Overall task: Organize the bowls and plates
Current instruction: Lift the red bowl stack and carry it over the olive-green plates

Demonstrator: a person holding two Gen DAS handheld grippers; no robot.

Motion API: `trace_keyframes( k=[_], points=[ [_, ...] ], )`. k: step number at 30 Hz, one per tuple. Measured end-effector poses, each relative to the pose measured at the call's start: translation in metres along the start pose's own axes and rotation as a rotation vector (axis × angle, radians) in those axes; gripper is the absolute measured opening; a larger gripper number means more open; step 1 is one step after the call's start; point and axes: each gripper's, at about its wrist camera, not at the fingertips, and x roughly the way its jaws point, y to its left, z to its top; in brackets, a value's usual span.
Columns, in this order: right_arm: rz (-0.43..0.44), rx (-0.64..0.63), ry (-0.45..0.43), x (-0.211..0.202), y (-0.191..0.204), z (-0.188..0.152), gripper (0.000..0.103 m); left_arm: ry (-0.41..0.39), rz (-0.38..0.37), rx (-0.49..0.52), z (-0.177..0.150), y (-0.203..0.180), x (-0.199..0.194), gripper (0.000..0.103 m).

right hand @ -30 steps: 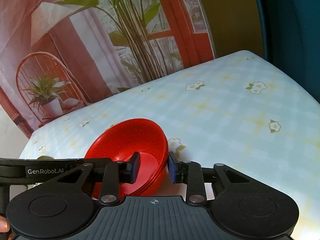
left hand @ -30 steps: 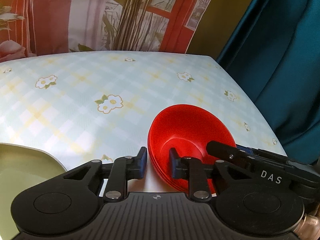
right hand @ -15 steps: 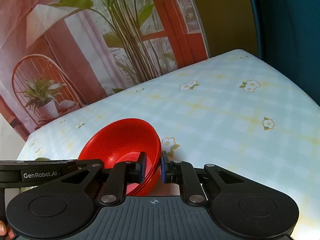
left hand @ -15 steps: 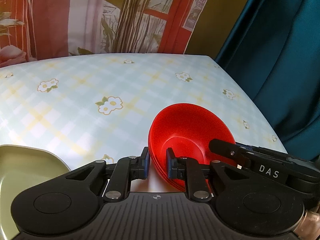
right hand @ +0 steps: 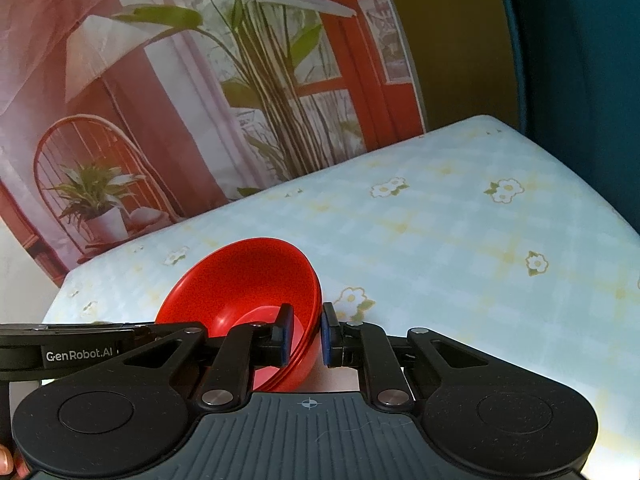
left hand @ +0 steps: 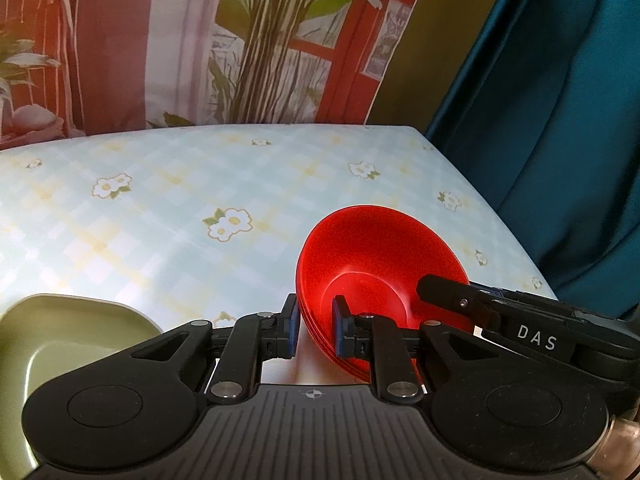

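Bowls [left hand: 380, 264], a red nested stack near the bench's [left hand: 168, 208] right front edge, are now pinched from both sides: the left gripper [left hand: 316, 326] has closed onto the left rim, the right gripper [right hand: 306, 334] onto the right rim. A second ago both stood wider. With both clamped, lifting the stack looks next. A green plate [left hand: 60, 344] sits left.

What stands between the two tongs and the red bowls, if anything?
Nothing does. The left tongs are shut on the rim of the red bowls at one side, and the right tongs are shut on the rim at the opposite side. A green plate lies apart, beside the left tongs.
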Motion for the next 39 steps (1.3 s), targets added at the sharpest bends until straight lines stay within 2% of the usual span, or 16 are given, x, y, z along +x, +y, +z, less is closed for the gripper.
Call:
trace_keyframes(
  k=[19,39],
  points=[
    [0.055,-0.047,-0.006,-0.016,0.052,0.004,0.013,-0.071,0.034,-0.034,-0.008,0.024,-0.055,0.018],
    [0.158,-0.148,0.081,0.019,0.147,-0.016,0.013,-0.088,0.119,-0.148,-0.031,0.108,-0.110,0.018]
  ],
)
